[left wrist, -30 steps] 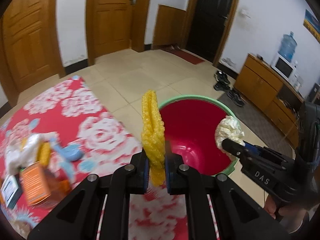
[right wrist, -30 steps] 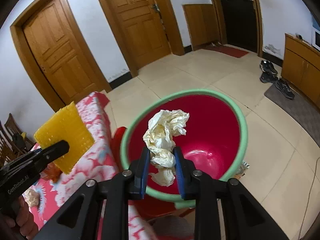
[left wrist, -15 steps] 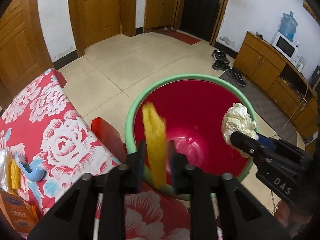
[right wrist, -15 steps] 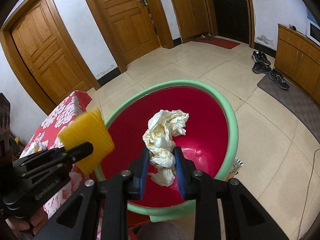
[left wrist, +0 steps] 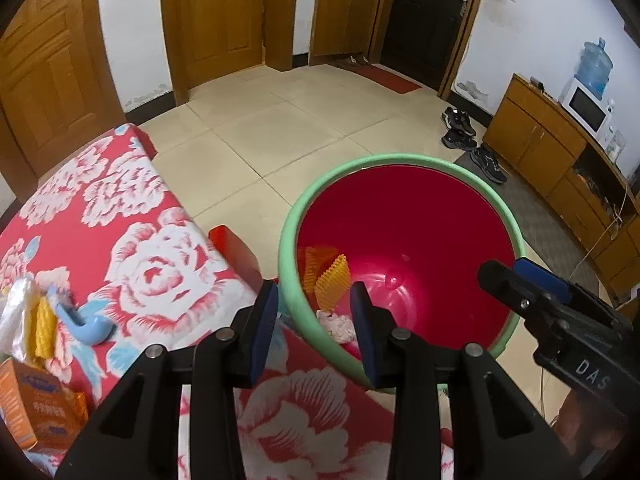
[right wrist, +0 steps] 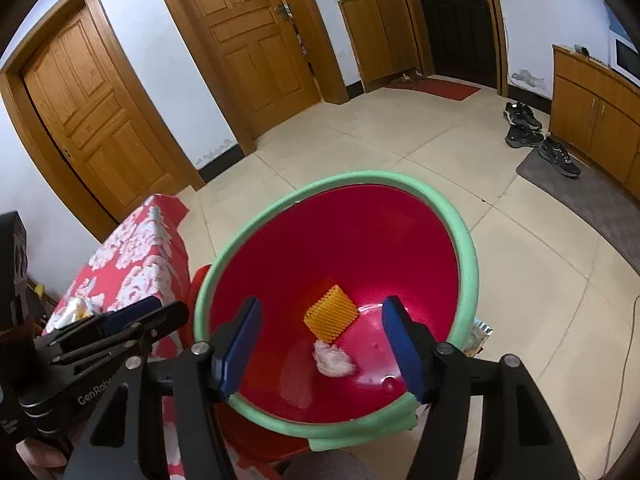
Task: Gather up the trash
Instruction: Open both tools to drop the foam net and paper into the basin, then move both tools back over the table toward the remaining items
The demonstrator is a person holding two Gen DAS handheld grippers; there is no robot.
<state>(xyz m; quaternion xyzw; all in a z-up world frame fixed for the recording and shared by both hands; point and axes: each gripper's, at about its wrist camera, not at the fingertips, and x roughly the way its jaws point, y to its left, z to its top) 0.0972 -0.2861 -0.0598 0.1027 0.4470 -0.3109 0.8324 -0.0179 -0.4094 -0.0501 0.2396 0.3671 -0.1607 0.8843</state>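
A red bucket with a green rim stands on the floor beside the table. A yellow foam net and a crumpled white tissue lie at its bottom. My left gripper is open and empty over the bucket's near rim. My right gripper is open and empty above the bucket; it also shows in the left wrist view.
The table with a red floral cloth carries a blue scoop, a plastic bag with yellow net and an orange box. Shoes and a wooden cabinet stand at the right.
Both grippers opened. The yellow foam net and the white tissue dropped from the jaws into the bottom of the bucket.
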